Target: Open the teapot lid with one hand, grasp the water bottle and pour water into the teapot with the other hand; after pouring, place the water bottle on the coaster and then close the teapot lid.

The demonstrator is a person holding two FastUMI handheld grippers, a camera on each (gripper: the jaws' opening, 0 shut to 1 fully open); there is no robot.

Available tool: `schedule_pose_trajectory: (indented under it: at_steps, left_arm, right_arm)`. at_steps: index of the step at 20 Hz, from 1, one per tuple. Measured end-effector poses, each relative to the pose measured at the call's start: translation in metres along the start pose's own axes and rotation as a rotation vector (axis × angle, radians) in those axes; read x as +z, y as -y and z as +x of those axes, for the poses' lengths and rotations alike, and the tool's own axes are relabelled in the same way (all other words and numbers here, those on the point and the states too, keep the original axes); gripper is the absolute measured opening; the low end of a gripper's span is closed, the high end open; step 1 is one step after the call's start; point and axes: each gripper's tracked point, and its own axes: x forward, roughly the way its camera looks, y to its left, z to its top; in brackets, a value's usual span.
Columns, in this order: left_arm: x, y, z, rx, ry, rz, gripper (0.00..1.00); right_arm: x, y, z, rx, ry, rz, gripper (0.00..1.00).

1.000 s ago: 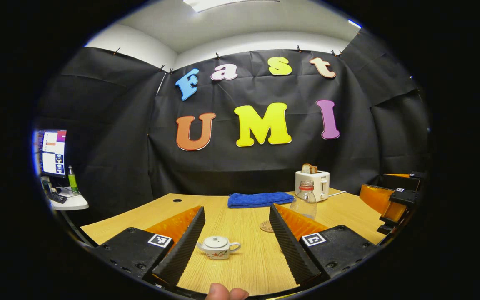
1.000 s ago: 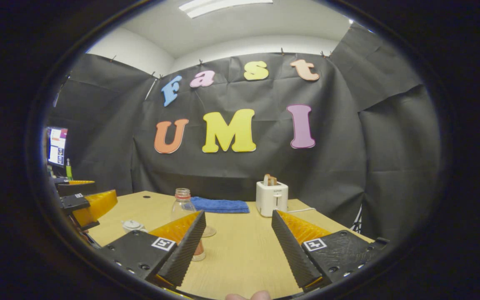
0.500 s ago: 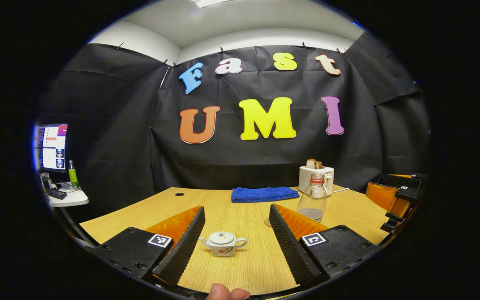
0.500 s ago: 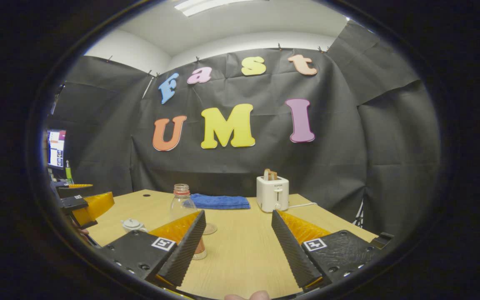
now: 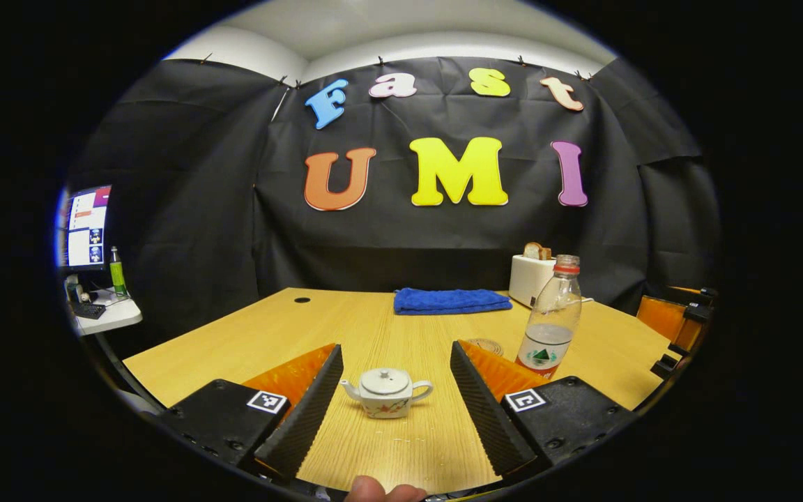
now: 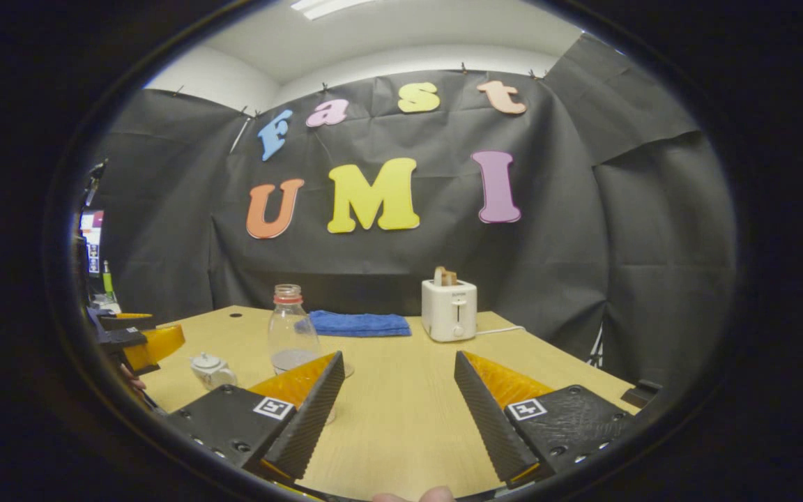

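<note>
Left claw: jaws wide apart, empty; teapot between its tips, lid on. Water bottle uncapped, fwd-right of that claw, coaster just behind. Right claw: spread, empty; bottle fwd-left. Risk: lid knob small, off-centre pinch could slip or tip pot. Vs 1.0 s ago: left claw nearer pot, bottle looms larger.

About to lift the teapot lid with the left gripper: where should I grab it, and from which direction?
Take the small knob atop the lid, coming down from above with one finger on each side. The teapot stands upright between the open fingers of the left gripper, its lid seated, spout and handle out to the sides, so likely only the knob offers a narrow hold.
</note>
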Motion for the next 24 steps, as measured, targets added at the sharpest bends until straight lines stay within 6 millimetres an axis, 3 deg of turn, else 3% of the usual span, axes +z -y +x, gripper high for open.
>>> schedule_pose_trajectory:
  at_steps: [7,16,20,22,24]
  left_arm:
    - [-0.029,-0.009,0.034,0.022,-0.084,0.037,0.96]
    - [-0.051,-0.014,0.061,0.037,-0.178,0.039,0.57]
    - [-0.051,-0.014,0.065,0.034,-0.184,0.046,0.46]
    - [-0.051,-0.013,0.068,0.038,-0.185,0.056,0.46]
    - [-0.052,-0.014,0.07,0.04,-0.188,0.071,0.31]
  right_arm:
    - [-0.017,0.015,0.013,-0.033,-0.039,-0.002,0.97]
    - [-0.03,0.025,0.025,-0.055,-0.076,0.011,0.97]
    - [-0.036,0.027,0.03,-0.056,-0.091,0.014,0.97]
    - [-0.037,0.027,0.031,-0.056,-0.094,0.014,0.97]
    - [-0.034,0.026,0.031,-0.053,-0.086,-0.001,0.95]
